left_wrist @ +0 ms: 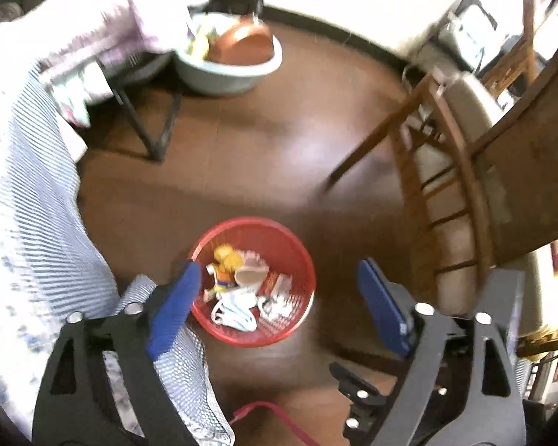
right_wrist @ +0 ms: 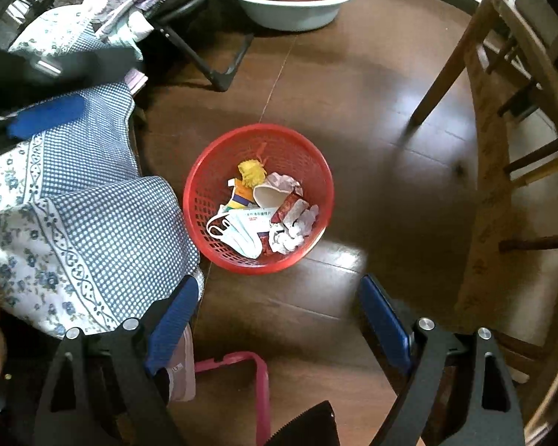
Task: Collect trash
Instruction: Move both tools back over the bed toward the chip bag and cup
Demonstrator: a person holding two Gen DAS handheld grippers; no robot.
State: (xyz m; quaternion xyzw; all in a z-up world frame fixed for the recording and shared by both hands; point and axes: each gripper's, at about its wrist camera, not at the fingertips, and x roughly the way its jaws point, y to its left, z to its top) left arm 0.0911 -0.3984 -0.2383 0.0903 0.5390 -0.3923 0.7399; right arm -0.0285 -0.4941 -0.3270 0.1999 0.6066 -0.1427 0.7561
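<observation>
The left claw (left_wrist: 279,282) and the right claw (right_wrist: 279,308) are both held pointing steeply downward, jaws spread wide, with nothing gripped between them.

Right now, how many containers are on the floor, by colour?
Red basket: 1
Pale green basin: 1
Total: 2

The basket (right_wrist: 258,200) is sitting mid-frame on the floor (right_wrist: 372,119) with the trash (right_wrist: 264,212) lying inside it, while the basin (right_wrist: 294,0) is standing at the top, the chair (right_wrist: 502,148) at the right and the cloth (right_wrist: 85,223) hanging at the left.
</observation>
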